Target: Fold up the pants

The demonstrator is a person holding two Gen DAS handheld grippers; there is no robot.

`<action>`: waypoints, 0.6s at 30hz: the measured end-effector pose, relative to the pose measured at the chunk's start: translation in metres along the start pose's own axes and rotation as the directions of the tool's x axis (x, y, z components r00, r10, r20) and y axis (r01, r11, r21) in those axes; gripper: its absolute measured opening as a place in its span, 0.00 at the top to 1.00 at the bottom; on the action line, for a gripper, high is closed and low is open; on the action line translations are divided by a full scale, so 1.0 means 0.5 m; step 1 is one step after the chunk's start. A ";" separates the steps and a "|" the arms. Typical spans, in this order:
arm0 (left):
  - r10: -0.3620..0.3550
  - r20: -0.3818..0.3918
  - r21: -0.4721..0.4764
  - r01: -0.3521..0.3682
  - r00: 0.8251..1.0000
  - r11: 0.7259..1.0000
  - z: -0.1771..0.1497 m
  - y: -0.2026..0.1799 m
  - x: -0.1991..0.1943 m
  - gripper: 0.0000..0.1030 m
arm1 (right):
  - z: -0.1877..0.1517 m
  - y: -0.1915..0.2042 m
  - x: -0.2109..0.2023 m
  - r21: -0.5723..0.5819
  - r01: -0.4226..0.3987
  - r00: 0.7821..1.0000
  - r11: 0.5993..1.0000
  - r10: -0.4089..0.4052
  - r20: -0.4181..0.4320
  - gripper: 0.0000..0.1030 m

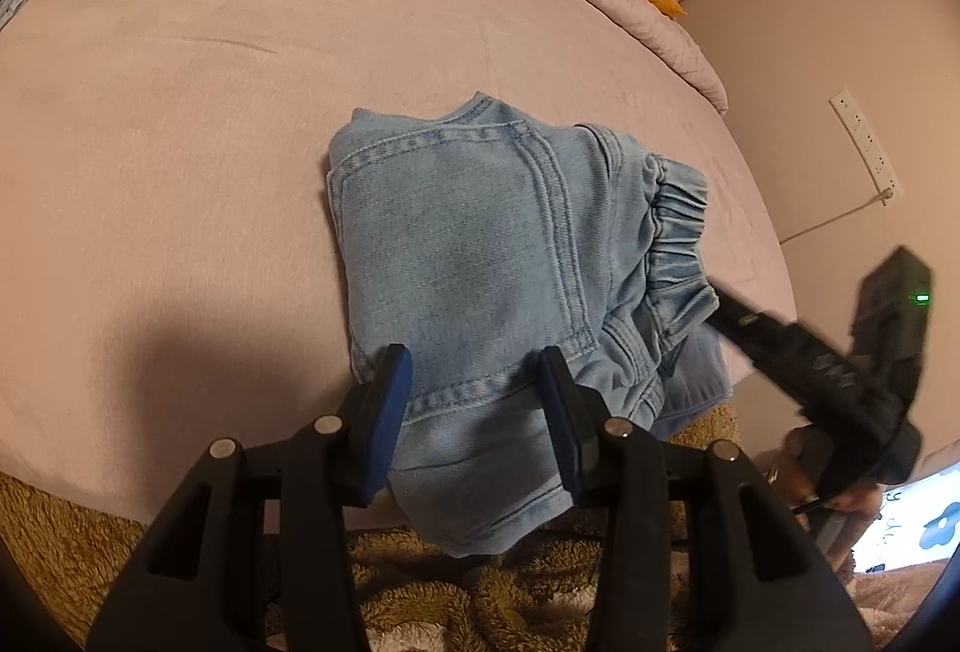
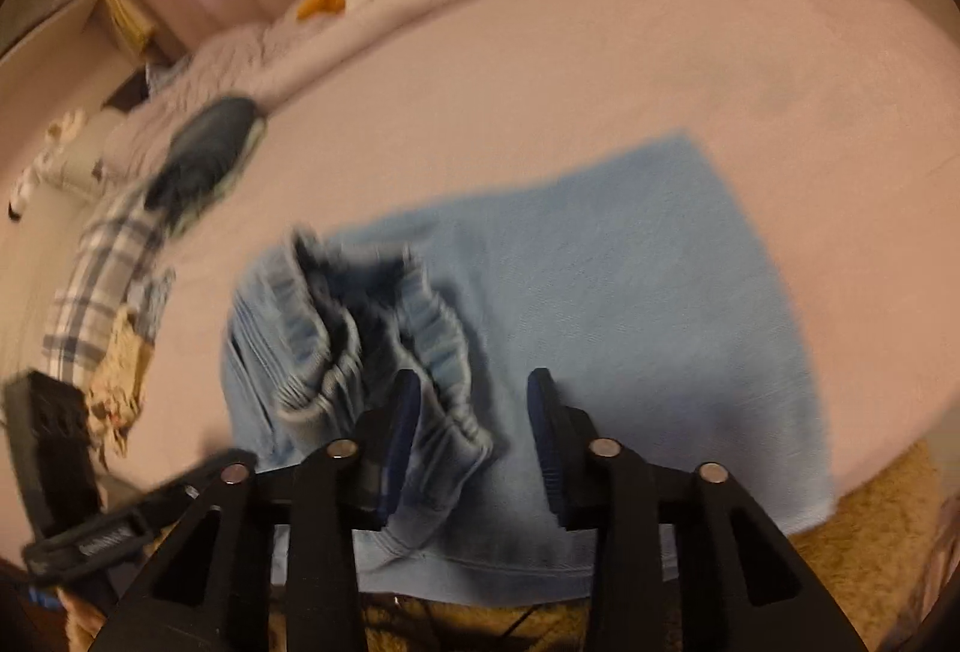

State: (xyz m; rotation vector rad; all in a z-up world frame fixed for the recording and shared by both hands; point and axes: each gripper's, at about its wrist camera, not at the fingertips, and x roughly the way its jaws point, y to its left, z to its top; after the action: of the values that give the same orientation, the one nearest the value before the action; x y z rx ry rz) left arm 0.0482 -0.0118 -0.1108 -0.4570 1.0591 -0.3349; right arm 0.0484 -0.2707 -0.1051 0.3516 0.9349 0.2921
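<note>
Both half-closed, the left gripper (image 1: pixel 474 382) pinches the denim pants' (image 1: pixel 480 256) near edge and the right gripper (image 2: pixel 474 406) their elastic waistband (image 2: pixel 444 352), seemingly to lift the bundle for another fold.

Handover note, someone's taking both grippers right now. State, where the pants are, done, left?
Left hand-held gripper: jaws part-closed around the near edge of the pants; firm pinch unclear.
Right hand-held gripper: jaws around the elastic waistband; view blurred, grip unclear.
Pants: already folded into a compact bundle at the near edge of the pink bed.
Left: confirm both grips, then make any final fold and flatten.
</note>
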 end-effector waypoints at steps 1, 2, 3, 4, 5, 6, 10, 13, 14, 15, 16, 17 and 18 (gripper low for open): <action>0.001 0.000 0.001 -0.001 1.000 1.000 0.000 -0.001 0.001 0.59 | 0.003 0.000 -0.014 0.008 0.000 1.000 1.000 0.000 0.023 0.63; 0.003 0.000 0.002 -0.003 1.000 1.000 0.000 0.000 0.001 0.59 | 0.009 0.001 -0.029 0.030 -0.018 0.999 0.999 0.016 0.047 0.63; 0.004 -0.001 0.002 -0.004 1.000 1.000 -0.002 0.000 0.000 0.59 | 0.011 0.006 -0.034 0.045 -0.043 0.997 0.998 0.040 0.058 0.63; 0.006 -0.001 0.003 -0.006 1.000 1.000 -0.002 0.000 0.000 0.59 | 0.012 0.010 -0.039 0.053 -0.077 0.995 0.996 0.074 0.065 0.63; 0.008 0.001 0.005 -0.008 1.000 1.000 -0.002 -0.002 0.000 0.59 | 0.012 0.021 -0.040 0.041 -0.124 0.991 0.991 0.121 0.063 0.63; 0.010 0.002 0.008 -0.010 1.000 1.000 -0.001 -0.003 0.000 0.58 | 0.011 0.031 -0.035 0.025 -0.149 0.988 0.989 0.147 0.052 0.62; 0.009 0.007 0.006 -0.010 1.000 1.000 -0.004 -0.001 -0.008 0.56 | -0.004 0.059 0.038 -0.008 -0.192 0.979 0.981 0.191 -0.077 0.77; -0.010 0.020 -0.010 0.010 1.000 1.000 0.001 0.003 -0.032 0.53 | -0.010 0.046 0.031 0.007 -0.212 0.976 0.977 0.213 -0.054 0.86; -0.020 0.038 -0.008 0.021 0.999 1.000 0.004 0.005 -0.043 0.52 | -0.011 0.048 0.010 -0.006 -0.235 0.972 0.972 0.234 -0.036 0.86; -0.024 0.055 -0.011 0.024 0.998 1.000 0.008 0.007 -0.052 0.49 | -0.013 0.047 -0.012 -0.014 -0.255 0.967 0.967 0.255 -0.020 0.86; -0.026 0.071 -0.020 0.027 0.997 0.999 0.013 0.010 -0.059 0.47 | -0.018 0.043 -0.034 -0.012 -0.277 0.961 0.961 0.277 -0.016 0.86; -0.032 0.078 -0.026 0.034 0.996 0.999 0.017 0.011 -0.060 0.47 | -0.022 0.040 -0.043 -0.006 -0.283 0.959 0.959 0.283 -0.023 0.86; -0.036 0.076 -0.025 0.038 0.996 0.999 0.019 0.011 -0.056 0.46 | -0.030 0.030 -0.051 -0.001 -0.274 0.961 0.962 0.274 -0.035 0.86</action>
State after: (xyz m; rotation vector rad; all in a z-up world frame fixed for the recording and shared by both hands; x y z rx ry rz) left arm 0.0441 0.0080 -0.0884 -0.5099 0.9837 -0.3342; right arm 0.0203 -0.2644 -0.0886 0.4730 0.9195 0.5561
